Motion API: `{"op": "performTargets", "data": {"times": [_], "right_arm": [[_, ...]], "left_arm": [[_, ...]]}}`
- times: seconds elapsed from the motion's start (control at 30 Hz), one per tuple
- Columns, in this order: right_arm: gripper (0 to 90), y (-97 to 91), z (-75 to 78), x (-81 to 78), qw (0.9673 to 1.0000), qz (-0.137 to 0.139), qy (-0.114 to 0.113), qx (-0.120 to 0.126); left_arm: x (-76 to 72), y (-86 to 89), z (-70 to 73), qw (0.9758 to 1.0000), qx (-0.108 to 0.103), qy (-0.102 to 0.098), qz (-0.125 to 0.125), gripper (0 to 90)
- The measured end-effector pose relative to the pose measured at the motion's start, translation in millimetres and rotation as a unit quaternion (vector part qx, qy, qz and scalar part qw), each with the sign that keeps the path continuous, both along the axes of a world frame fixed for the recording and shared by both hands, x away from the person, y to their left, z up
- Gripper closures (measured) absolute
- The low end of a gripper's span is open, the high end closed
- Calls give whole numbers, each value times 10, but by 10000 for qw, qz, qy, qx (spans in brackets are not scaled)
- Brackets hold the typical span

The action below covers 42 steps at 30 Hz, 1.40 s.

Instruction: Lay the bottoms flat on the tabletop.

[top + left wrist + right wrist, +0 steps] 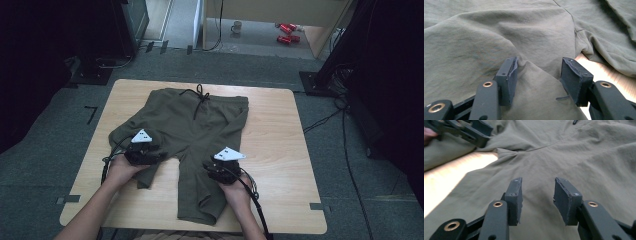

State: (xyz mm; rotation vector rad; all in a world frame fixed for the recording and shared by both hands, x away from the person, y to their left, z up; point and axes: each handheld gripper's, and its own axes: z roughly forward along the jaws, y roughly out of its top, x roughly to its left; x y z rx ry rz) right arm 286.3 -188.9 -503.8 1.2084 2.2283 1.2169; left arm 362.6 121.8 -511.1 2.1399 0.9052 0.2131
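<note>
Olive-green shorts lie spread on the wooden table, waistband and black drawstring at the far side. My left gripper rests on the shorts' left leg. In the left gripper view it stands open, with a raised fold of the cloth running between its pads. My right gripper sits low over the right leg. In the right gripper view it is open above flat cloth, nothing pinched. The left gripper shows at that view's top left.
Bare table wood shows between the legs and to the right of the shorts. On the floor beyond the table lie red cans and a cup. Cables and black stands flank the table on the right.
</note>
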Motion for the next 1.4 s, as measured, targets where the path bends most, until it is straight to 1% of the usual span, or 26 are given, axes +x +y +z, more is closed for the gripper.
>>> {"op": "performTargets", "data": {"times": [0.07,0.13,0.23,0.3,0.33,0.37,0.43,0.5,0.53,0.57,0.67,0.8,0.87,0.93,1.0,1.07,1.1,1.13,1.17,1.27,1.4], "right_arm": [[549,23,-15,59,10000,-48,54,27],[523,48,-45,120,9999,-117,77,4],[515,81,-103,206,9996,-182,216,-27],[520,105,-134,234,9995,-206,195,-124],[528,118,-148,242,9994,-217,188,-201],[555,141,-169,245,9989,-254,167,-343],[570,145,-170,243,9988,-274,142,-379],[620,150,-170,237,9984,-304,104,-465],[677,144,-170,233,9981,-339,61,-518],[677,144,-170,233,9981,-339,61,-518],[770,124,-169,220,9979,-383,67,-509],[831,77,-169,220,9979,-391,65,-510],[851,59,-160,219,9978,-416,126,-492],[869,46,-145,216,9975,-431,186,-525],[876,29,-127,208,9970,-443,239,-583],[878,-7,-97,193,9969,-434,269,-590],[879,-24,-83,183,9971,-439,255,-573],[880,-79,-33,152,9975,-470,221,-483],[880,-79,-33,152,9975,-470,221,-483],[878,-176,42,102,9980,-521,175,-324],[879,-324,112,42,9975,-614,144,-320]], "left_arm": [[-1,-1,0,10000,3,-5,-2,472],[0,0,-1,10000,-4,-2,-3,472],[-1,0,-1,10000,0,-6,-5,472],[-1,0,-1,10000,4,-9,-8,471],[-2,0,-1,10000,5,-12,-8,471],[-2,0,-1,10000,4,-12,-9,471],[-2,0,-2,10000,6,-14,-11,471],[-2,-1,-2,10000,11,-19,-12,471],[-3,-2,-1,10000,13,-19,-11,470],[-4,-2,-2,10000,16,-22,-14,470],[-4,-1,-2,10000,34,-34,-31,468],[-3,1,-3,10000,17,-32,-33,469],[-5,-1,-2,10000,44,-49,-44,469],[-4,1,-3,10000,34,-46,-45,469],[-4,3,-4,10000,26,-42,-48,469],[-4,2,-4,10000,34,-48,-49,469],[-4,2,-4,10000,33,-50,-50,469],[-4,3,-4,10000,32,-47,-50,469],[-4,3,-4,10000,23,-45,-47,469],[-5,2,-5,10000,32,-57,-52,469],[-15,3,-13,9999,19,-100,-50,469]]}}
